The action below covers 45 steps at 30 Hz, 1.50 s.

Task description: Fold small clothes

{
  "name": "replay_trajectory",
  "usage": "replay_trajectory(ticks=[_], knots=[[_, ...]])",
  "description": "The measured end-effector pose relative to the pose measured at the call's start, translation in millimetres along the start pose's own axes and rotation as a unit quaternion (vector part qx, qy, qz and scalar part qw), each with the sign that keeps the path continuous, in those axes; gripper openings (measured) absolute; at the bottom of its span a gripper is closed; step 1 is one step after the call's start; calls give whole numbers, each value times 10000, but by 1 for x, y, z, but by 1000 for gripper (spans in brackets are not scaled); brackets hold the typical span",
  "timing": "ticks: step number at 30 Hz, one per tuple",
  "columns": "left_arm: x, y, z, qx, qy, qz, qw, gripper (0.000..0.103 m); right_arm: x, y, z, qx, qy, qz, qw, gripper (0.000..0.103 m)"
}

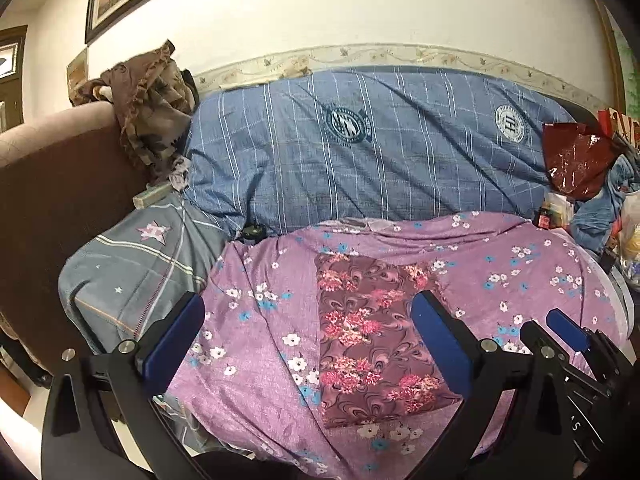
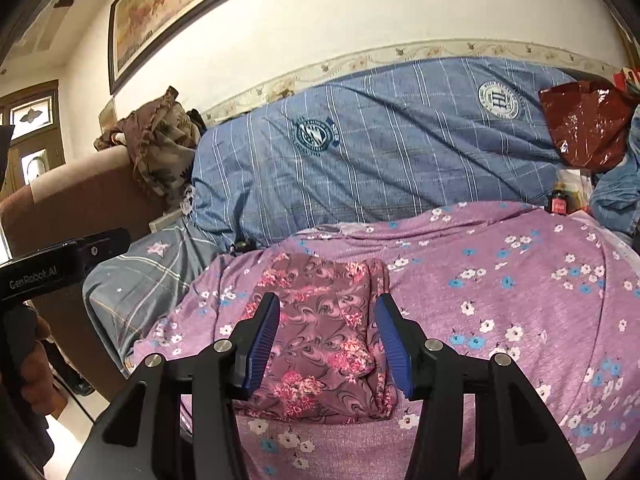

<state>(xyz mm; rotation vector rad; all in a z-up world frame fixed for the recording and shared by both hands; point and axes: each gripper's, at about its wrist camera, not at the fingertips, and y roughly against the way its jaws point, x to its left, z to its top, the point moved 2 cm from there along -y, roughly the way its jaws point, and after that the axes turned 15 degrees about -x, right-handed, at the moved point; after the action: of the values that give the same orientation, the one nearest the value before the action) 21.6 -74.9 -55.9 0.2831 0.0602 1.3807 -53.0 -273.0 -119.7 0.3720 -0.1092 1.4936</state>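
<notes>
- Blue-padded left gripper (image 1: 308, 344) fills bottom of left wrist view: jaws at full spread, nothing btwn pads, nothing held. It hangs above the bed, not touching cloth.
- Right gripper (image 2: 328, 344) in its own view: jaws approx half open, empty; pads clear of fabric on both sides. Same gripper pokes into left wrist view at lower right (image 1: 560, 332).
- Folded garment (image 1: 376, 336), maroon w/ pink flower print, lies flat as a neat rectangle on the purple floral sheet (image 1: 256, 364). Seen from right wrist cam (image 2: 324, 336) it sits directly below/ahead of the right jaws; right edge shows stacked fold layers. No gripper touches it.
- Purple floral sheet (image 2: 500, 320) covers front of bed, wrinkled.
- Behind it: big blue striped quilt (image 1: 380, 148) w/ round crests, bunched along the wall.
- Left of sheet: grey pillow (image 1: 136, 264) w/ star motif, against brown headboard (image 1: 52, 184).
- Brown patterned cloth (image 1: 156, 112) draped over headboard corner.
- Far right: shiny red bag (image 1: 576, 160) on quilt's end, misc clutter beside it, too small to ID.
- Framed picture (image 2: 168, 4) on wall above.
- Left edge of right wrist view: black device marked "GenRobot.AI" (image 2: 52, 268), a hand (image 2: 36, 368) gripping below it.
</notes>
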Motion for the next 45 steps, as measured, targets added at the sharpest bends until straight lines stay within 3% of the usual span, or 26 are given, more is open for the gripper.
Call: replay_trajectory(ticks=[6, 26, 45], knots=[[9, 18, 11, -267, -62, 356, 9990, 103, 5, 13, 15, -219, -19, 50, 9997, 53], [35, 41, 20, -489, 196, 353, 9980, 103, 51, 28, 31, -565, 340, 281, 9974, 55], [58, 50, 22, -563, 245, 360, 9975, 103, 84, 24, 35, -560, 562, 482, 9957, 56]])
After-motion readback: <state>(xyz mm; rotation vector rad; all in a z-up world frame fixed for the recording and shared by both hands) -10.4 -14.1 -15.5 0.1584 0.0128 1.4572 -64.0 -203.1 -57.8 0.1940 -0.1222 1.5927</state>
